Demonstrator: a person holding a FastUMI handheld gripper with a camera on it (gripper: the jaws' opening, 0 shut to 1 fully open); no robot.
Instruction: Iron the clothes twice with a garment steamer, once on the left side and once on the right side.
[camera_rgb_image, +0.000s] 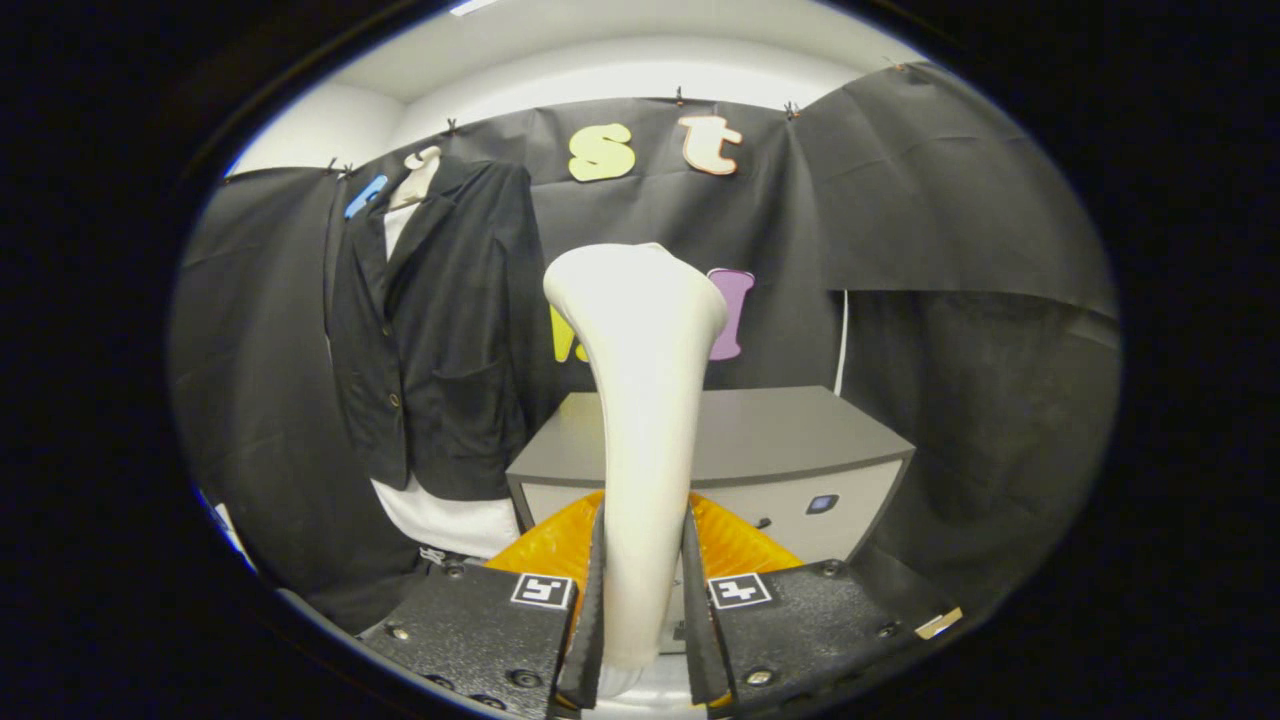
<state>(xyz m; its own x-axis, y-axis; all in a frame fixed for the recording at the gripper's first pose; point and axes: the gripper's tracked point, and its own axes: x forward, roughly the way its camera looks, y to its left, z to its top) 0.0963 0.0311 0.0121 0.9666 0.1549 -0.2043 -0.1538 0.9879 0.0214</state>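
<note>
The gripper (642, 610) holds the garment steamer (640, 400) by its handle, both fingers (592, 600) pressing on the lower stem from either side, so the jaws stand narrow around it. The steamer's long axis runs straight up from between the fingers, slim at the grip and flaring to a broad head at the top. Which way the steam face of that head points cannot be told from here.

Beyond the steamer stands a grey cabinet (780, 440), its flat top bare, its near front edge running just behind the steamer's stem. An orange part (740, 545) shows low, just ahead of the fingers and before the cabinet's front.

To the left of the cabinet's left corner hangs a dark jacket (440, 340) over a white shirt (445, 520), against the black cloth wall (960, 220). The jacket's hem ends above the shirt's lower edge. Open room lies between the steamer head and the jacket, and more to the right of the cabinet, up to the cloth.
</note>
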